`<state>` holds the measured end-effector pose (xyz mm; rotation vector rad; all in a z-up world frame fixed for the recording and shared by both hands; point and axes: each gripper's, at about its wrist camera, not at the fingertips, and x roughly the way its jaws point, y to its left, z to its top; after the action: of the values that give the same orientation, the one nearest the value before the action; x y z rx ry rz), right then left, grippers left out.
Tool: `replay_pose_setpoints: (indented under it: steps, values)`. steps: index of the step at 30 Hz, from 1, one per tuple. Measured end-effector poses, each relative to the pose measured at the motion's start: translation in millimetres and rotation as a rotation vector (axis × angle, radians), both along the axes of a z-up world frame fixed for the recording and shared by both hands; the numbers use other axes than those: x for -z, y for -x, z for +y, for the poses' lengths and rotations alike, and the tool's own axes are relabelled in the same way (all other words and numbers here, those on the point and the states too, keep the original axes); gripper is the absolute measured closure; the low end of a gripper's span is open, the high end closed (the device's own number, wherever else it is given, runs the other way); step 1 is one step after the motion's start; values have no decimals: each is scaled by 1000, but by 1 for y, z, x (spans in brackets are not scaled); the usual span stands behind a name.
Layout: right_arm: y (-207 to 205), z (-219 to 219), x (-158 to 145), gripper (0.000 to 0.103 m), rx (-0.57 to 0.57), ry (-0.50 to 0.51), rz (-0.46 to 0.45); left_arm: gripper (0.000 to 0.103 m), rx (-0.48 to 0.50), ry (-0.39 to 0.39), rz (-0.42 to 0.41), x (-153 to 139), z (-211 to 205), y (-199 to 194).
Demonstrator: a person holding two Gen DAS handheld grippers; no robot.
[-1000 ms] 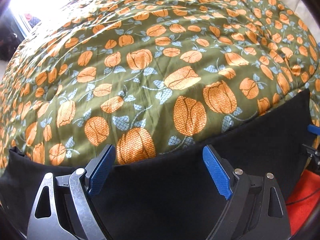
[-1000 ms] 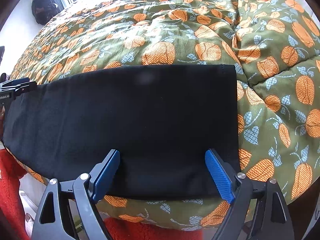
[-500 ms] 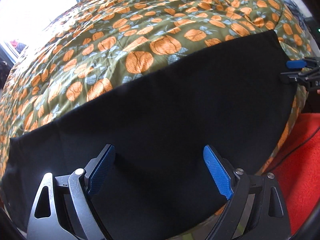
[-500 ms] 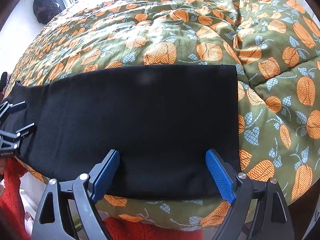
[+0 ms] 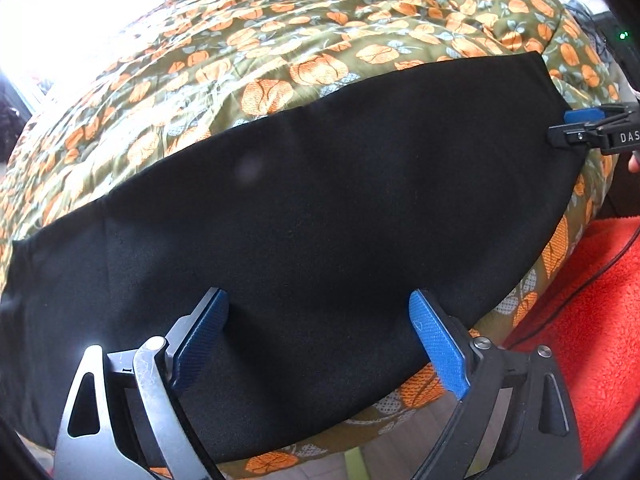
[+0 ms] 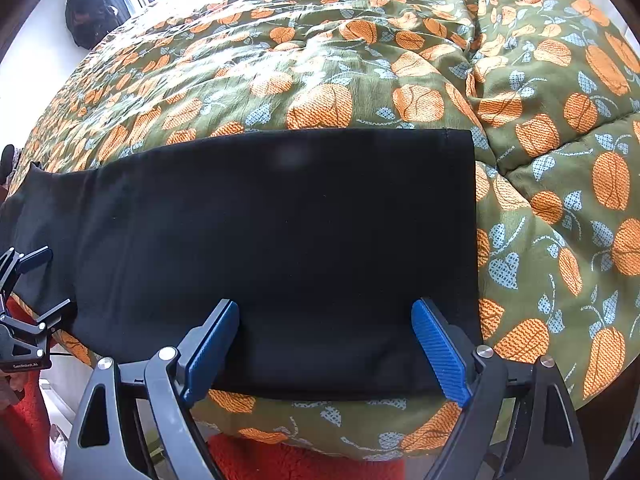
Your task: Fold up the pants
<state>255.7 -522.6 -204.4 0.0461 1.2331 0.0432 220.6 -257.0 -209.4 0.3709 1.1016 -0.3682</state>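
Observation:
Black pants lie flat as a long folded strip across the near edge of the bed, and their hemmed end shows in the right wrist view. My left gripper stands open over the strip's near edge, with nothing pinched between its blue pads. It also shows at the left border of the right wrist view as the left gripper. My right gripper is open too, over the near edge close to the hemmed end. The left wrist view catches the right gripper at the far right.
A green quilt with orange flowers covers the bed beyond the pants. A red fleece rug with a dark cable lies on the floor below the bed edge. A dark bag sits by the bright window.
My left gripper drew back from the pants' far edge toward the near edge of the bed, so the black cloth now fills its view. The right gripper stayed still.

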Motion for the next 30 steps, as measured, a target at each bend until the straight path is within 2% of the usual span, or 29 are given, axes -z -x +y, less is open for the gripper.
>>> replay_pose_setpoints:
  steps: [18, 20, 21, 22, 24, 25, 27, 30]
  values:
    - [1, 1, 0, 14, -1, -5, -1, 9, -6, -9, -5, 3, 1, 1]
    - [3, -2, -6, 15, 13, -28, -29, 8, -4, -11, -3, 3, 0, 0]
    - [6, -10, -16, 21, 33, -80, -83, 8, -3, -11, -1, 4, 0, 0]
    - [12, -24, -29, 25, 72, -177, -164, 8, -1, -12, 1, 4, 0, -1]
    - [32, -68, -49, 25, 236, -377, -320, 7, -3, -12, 1, 5, 1, -1]
    - [43, -91, -54, 24, 342, -448, -361, 7, -4, -12, 2, 5, 1, -2]
    - [62, -122, -53, 24, 473, -562, -382, 7, -5, -14, 0, 6, 0, -2]
    - [77, -132, -44, 24, 503, -635, -330, 7, -6, -13, 2, 7, 0, -4]
